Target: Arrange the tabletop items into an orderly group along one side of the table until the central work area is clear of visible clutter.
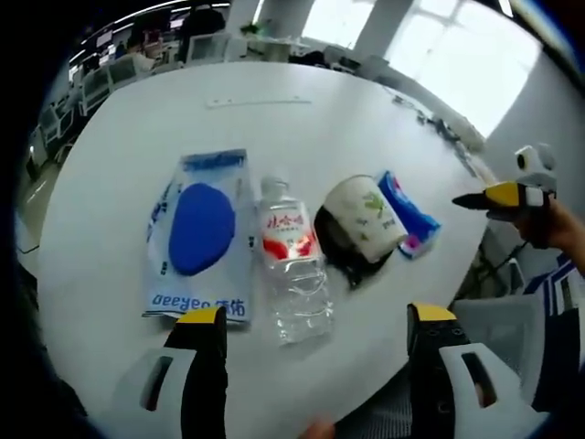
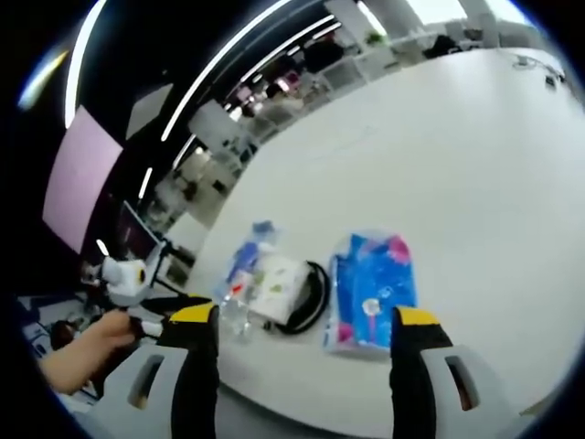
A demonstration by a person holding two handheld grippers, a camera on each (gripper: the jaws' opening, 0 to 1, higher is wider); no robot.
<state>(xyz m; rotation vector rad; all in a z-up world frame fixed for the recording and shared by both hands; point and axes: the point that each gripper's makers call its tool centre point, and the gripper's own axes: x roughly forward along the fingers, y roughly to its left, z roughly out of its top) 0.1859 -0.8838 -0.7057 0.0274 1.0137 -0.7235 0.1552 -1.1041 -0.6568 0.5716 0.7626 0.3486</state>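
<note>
Several items lie in a row near the table's near edge. In the left gripper view, from left to right, they are a blue-and-white wipes packet (image 1: 201, 233), a clear water bottle (image 1: 292, 265) on its side, a tipped paper cup (image 1: 366, 215) over a black loop (image 1: 340, 254), and a blue tissue pack (image 1: 407, 215). My left gripper (image 1: 315, 322) is open, above the edge in front of the bottle. My right gripper (image 2: 306, 318) is open before the tissue pack (image 2: 370, 293), cup (image 2: 279, 283) and bottle (image 2: 233, 315). The wipes packet (image 2: 247, 256) lies beyond them.
The round white table (image 1: 274, 110) stretches bare beyond the row. Each gripper appears in the other's view: the right gripper (image 1: 501, 196) off the table's right edge, and the left gripper (image 2: 135, 276) held by a hand (image 2: 82, 352). Desks and chairs (image 1: 101, 78) stand far behind.
</note>
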